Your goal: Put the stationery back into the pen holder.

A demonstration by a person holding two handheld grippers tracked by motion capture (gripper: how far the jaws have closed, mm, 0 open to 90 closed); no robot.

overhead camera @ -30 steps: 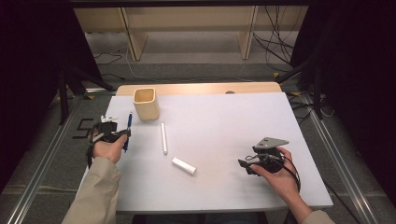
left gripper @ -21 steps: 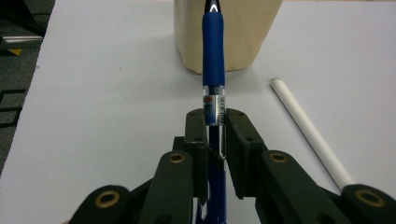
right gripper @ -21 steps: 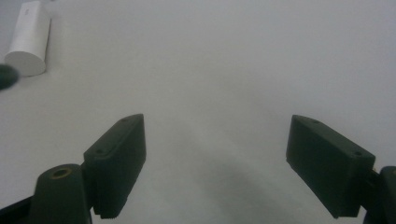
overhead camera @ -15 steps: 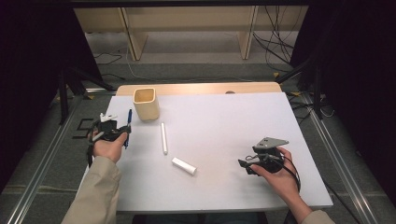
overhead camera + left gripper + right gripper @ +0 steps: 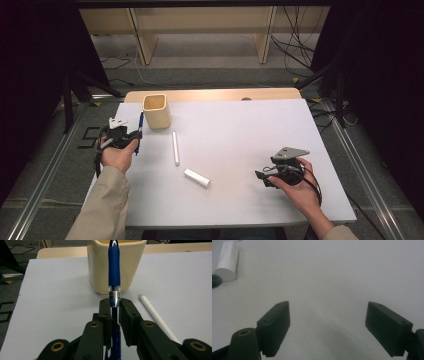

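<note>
**Pen clamped, cup dead ahead**

A white table [image 5: 240,130] in a dim lab w/ cables and wood shelving at the back: here a person works two hand-held grippers. The left gripper [image 5: 115,306] has its jaws clamped on a blue pen [image 5: 114,277], pads pressing the clear lower barrel from both sides. The pen runs straight out between the jaws, its blue rubber grip beyond the tips, its far end up against the cream cup [image 5: 116,263] that stands just ahead of the jaws. In the high view the pen [image 5: 140,125] sits just beside the cup [image 5: 156,110].

Handling, as a judgement: pen is light, stiff, smooth plastic; the clear barrel looks slippery, so it could pivot or slide under a narrow grip. The rubber section would prob. give a surer hold, but the current mid-barrel grip keeps it balanced. Cup looks light, may tip if nudged.

Off to one side of the left jaws lies a white stick [image 5: 156,315]; a short white tube [image 5: 197,177] lies nearer the right gripper [image 5: 270,177], whose jaws stand wide apart w/ nothing between them, bare table beyond, the tube [image 5: 226,261] well off past the one jaw.

Writing: a small label w/ a red mark on the clear barrel, too small to read. No brand legible.
</note>
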